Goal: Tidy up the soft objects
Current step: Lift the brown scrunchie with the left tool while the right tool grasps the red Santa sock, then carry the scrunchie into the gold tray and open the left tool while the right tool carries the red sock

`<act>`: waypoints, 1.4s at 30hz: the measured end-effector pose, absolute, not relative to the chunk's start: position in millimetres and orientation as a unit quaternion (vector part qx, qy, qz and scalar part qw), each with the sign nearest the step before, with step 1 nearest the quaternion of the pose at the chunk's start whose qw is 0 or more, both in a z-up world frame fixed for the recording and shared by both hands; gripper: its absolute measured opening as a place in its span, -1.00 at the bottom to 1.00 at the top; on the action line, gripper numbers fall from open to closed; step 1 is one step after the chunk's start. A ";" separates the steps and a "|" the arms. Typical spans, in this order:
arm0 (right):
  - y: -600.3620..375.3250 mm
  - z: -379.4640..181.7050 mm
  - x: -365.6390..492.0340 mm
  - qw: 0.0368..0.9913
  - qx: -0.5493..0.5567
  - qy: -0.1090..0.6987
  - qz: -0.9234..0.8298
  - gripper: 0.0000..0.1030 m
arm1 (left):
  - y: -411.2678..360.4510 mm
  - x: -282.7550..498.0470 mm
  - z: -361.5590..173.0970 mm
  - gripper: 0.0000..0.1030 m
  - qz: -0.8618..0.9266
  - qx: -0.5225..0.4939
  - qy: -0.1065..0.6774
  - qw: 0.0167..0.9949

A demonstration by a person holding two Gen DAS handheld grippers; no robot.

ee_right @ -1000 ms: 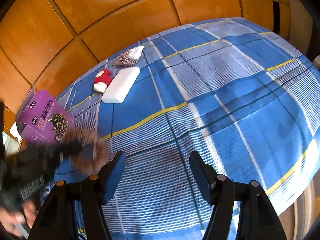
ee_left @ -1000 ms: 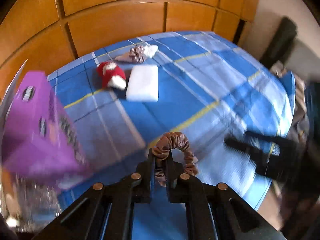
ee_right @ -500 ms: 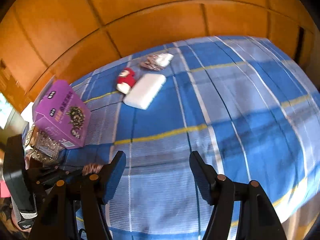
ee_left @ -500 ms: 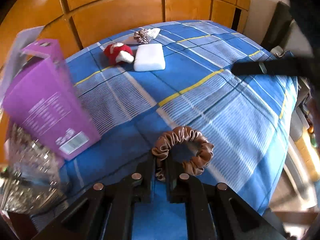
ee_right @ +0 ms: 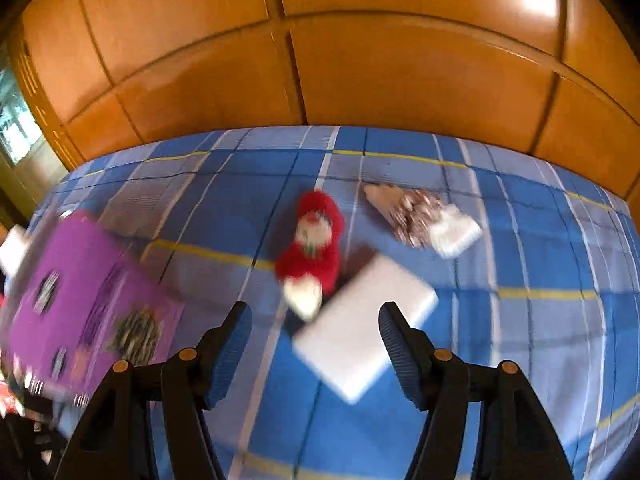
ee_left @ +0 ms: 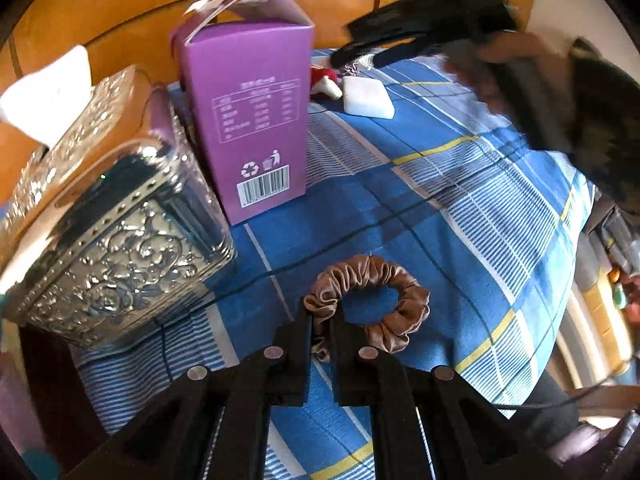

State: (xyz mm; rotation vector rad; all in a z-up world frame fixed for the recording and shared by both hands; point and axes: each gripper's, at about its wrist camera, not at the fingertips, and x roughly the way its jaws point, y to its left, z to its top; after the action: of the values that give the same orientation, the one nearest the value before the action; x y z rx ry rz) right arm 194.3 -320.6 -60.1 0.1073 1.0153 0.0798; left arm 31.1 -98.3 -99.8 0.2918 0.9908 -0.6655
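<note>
Left wrist view, left to right. Silver embossed box (ee_left: 120, 248) at the bed's near-left corner; a white tissue (ee_left: 44, 96) sticks up from its top, contents otherwise hidden. Just right of it a purple carton (ee_left: 256, 108) stands upright on the bedspread (ee_left: 460, 216), top flaps open, inside not visible. Past the carton, the red plush (ee_left: 324, 80) is partly hidden behind its edge, with the white pad (ee_left: 368, 98) right beside it. Left gripper (ee_left: 320, 328) pressed together, pinching one side of the brown scrunchie (ee_left: 372, 300); the rest of the ring hangs over the blue plaid. Top right, the right gripper (ee_left: 424, 24) is a dark blur above the plush and pad, with a hand (ee_left: 500, 64) behind it.

Right wrist view, blurred. Carton (ee_right: 88, 304) at lower left, its printed face up toward the camera. Plush (ee_right: 314, 248) at centre, its lower end touching or overlapping a corner of the pad (ee_right: 360, 336). Right gripper (ee_right: 316, 340) spread, nothing between the fingers; the pad lies below the gap. Farther right, a patterned cloth bundle with a white tag (ee_right: 424, 220), near the bed's far edge.

Only the left view shows the scrunchie and silver box. Only the right shows the bundle clearly and the carton's printed face. Orange wood panels (ee_right: 360, 60) back both.
</note>
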 end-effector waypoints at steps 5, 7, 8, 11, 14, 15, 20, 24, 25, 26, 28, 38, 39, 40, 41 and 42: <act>-319.0 -79.3 250.7 0.862 0.059 0.503 0.005 0.29 | -96.9 31.5 -101.3 -0.86 -0.316 0.132 0.462 0.818; -317.3 -87.1 264.2 0.855 0.062 0.515 0.004 0.29 | -95.7 32.8 -102.3 -0.86 -0.319 0.128 0.462 0.818; -315.8 -93.6 271.5 0.850 0.063 0.523 0.006 0.28 | -95.0 32.8 -102.3 -0.86 -0.319 0.126 0.462 0.818; -309.3 -107.2 276.9 0.838 0.048 0.543 0.007 -0.53 | -91.1 31.7 -101.3 -0.86 -0.320 0.121 0.462 0.818; -304.9 -103.7 266.7 0.846 0.042 0.531 0.011 -0.69 | -88.6 30.6 -100.6 -0.86 -0.320 0.116 0.463 0.819; -303.1 -102.6 261.1 0.845 0.041 0.533 0.016 -0.69 | -87.5 30.5 -100.3 -0.86 -0.320 0.113 0.463 0.819; -292.6 -93.9 220.5 0.841 0.030 0.537 0.049 -0.69 | -77.6 31.5 -96.5 -0.86 -0.316 0.101 0.466 0.821; -285.7 -80.1 190.0 0.843 0.027 0.533 0.068 -0.69 | -64.2 30.5 -86.7 -0.86 -0.310 0.088 0.462 0.826; -285.0 -77.5 183.7 0.844 0.025 0.531 0.068 -0.69 | -61.6 29.9 -84.3 -0.86 -0.309 0.086 0.460 0.828; -284.7 -74.9 178.0 0.847 0.021 0.528 0.066 -0.69 | -58.6 29.0 -81.7 -0.86 -0.308 0.084 0.457 0.830; -285.9 -71.8 168.9 0.850 0.021 0.523 0.056 -0.69 | -50.7 27.1 -73.4 -0.86 -0.306 0.078 0.450 0.836; -289.1 -63.8 138.0 0.856 0.046 0.514 0.024 -0.69 | -21.9 17.4 -25.3 -0.86 -0.306 0.040 0.415 0.856; -289.5 -63.2 137.2 0.855 0.045 0.517 0.019 -0.69 | -18.1 15.3 -20.4 -0.86 -0.304 0.037 0.411 0.859; -290.5 -62.0 138.0 0.853 0.044 0.519 0.013 -0.69 | -16.1 13.7 -17.2 -0.86 -0.304 0.035 0.407 0.860; -291.2 -60.3 139.0 0.852 0.046 0.521 0.009 -0.69 | -15.3 12.0 -15.2 -0.86 -0.304 0.033 0.404 0.862; -292.6 -56.6 142.3 0.851 0.051 0.522 0.006 -0.69 | -11.3 9.5 -10.8 -0.86 -0.303 0.031 0.399 0.865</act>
State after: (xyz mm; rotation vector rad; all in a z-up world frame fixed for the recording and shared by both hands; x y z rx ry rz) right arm 142.3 -292.6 -56.6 0.1080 1.0994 0.0124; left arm 9.5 -11.3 -10.8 0.0643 0.8351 -0.6349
